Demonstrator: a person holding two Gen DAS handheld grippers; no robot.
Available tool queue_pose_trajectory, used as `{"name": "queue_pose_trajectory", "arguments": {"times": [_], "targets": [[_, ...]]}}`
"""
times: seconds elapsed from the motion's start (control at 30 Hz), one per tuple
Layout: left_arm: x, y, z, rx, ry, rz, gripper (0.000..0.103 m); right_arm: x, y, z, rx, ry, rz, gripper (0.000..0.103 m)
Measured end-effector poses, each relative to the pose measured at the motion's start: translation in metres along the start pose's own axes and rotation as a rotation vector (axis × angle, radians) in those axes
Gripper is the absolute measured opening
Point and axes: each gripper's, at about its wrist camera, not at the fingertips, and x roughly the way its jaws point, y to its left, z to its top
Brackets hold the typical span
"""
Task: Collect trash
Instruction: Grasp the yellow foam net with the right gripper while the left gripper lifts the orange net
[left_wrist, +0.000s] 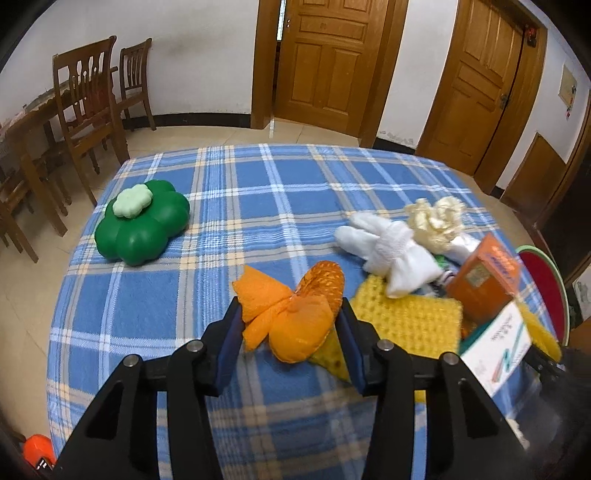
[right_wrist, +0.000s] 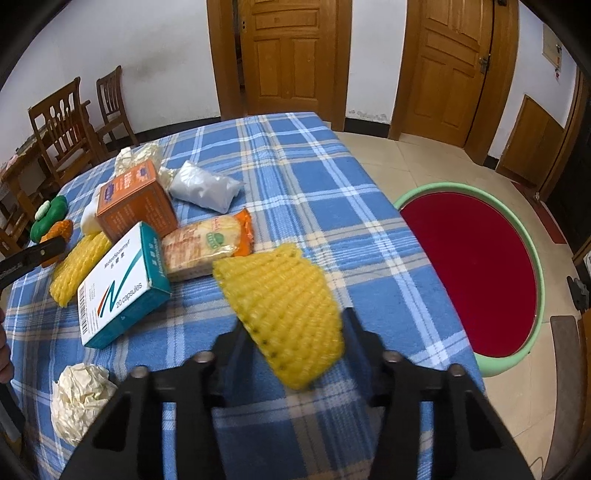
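Closest to us in the left wrist view, our left gripper (left_wrist: 291, 321) is clamped on an orange foam net (left_wrist: 291, 317), both pads pressing its sides, the net lifted a little off the blue plaid tablecloth (left_wrist: 258, 184). Taking that cloth as our landmark: at its far left sits a green clover-shaped container (left_wrist: 142, 229), with a wide stretch of bare cloth between it and the orange net, and bare cloth runs on to the far edge too. Toward the right side of the cloth we see a white sock bundle (left_wrist: 388, 247), a cream crumpled wad (left_wrist: 436, 221) and a flat yellow foam net (left_wrist: 410, 317), crowded close together.

In the right wrist view our right gripper (right_wrist: 295, 343) grips another yellow foam net (right_wrist: 284, 317), which is raised and tilted above the cloth, near its right edge. Just beyond that edge, on the tiled floor, stands a green-rimmed basin (right_wrist: 539, 258) with a red inside, open above. Left of the held net lie a white and teal capsule box (right_wrist: 122, 284), an orange box (right_wrist: 136, 206), a snack packet (right_wrist: 210, 243) and a grey pouch (right_wrist: 203, 188); a crumpled paper ball (right_wrist: 79, 402) rests near the cloth's near edge
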Motion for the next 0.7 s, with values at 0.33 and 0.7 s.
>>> {"name": "queue_pose_trajectory", "arguments": {"times": [0.33, 0.7], "targets": [[-0.047, -0.023, -0.001, 0.000, -0.056, -0.054, 0.049, -0.013, -0.011, -0.008, 0.040, -0.011, 0.089, 0.014], [-0.091, -0.062, 0.003, 0.025, -0.091, -0.141, 0.049, -0.064, -0.029, 0.000, 0.059, -0.123, 0.103, 0.013]]}}
